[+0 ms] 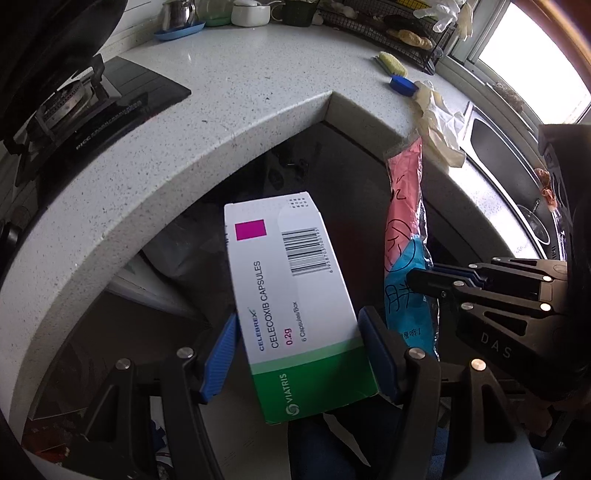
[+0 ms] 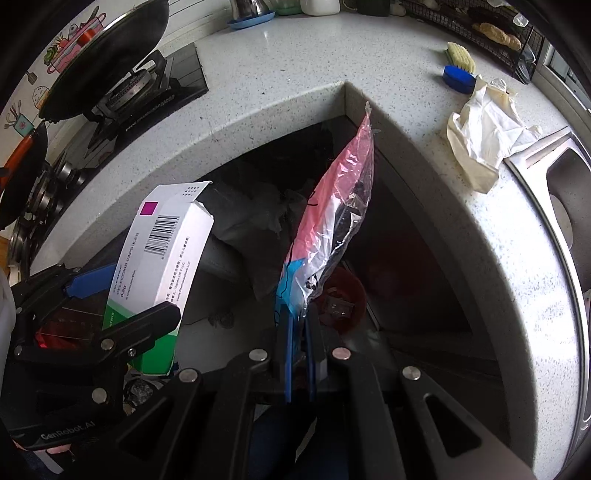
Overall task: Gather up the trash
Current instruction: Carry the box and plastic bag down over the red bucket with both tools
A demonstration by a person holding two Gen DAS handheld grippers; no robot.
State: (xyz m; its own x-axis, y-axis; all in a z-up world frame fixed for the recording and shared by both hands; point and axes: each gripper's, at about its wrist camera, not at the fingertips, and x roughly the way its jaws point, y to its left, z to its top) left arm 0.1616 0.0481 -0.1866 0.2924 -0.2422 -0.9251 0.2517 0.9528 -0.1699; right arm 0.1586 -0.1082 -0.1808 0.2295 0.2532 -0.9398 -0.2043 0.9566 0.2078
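The left gripper grasps a white-and-green Celecoxib capsule box across its width, one blue pad pressed to each long side near the green end, so the box sticks out beyond the jaws with its barcode and magenta square facing up. Just beside it, the right gripper is clenched almost flat on the lower blue end of a pink, blue and clear plastic wrapper, which rises limp from between the pads and leans toward the inner corner of the counter. Both pieces of trash hang in the air in front of that speckled grey counter, over the dark recess inside its L-shaped corner, neither touching the stone. Under them in the recess lie crumpled grey and dark bags and a small reddish-brown round container; what holds them cannot be told. On the counter beyond the corner, a crumpled cream rubber glove lies by the sink rim, with a blue-handled scrub brush just behind it. To the other side of the corner a black gas hob carries a wok. Farthest back stand a blue saucer with a steel pot and a black wire rack.
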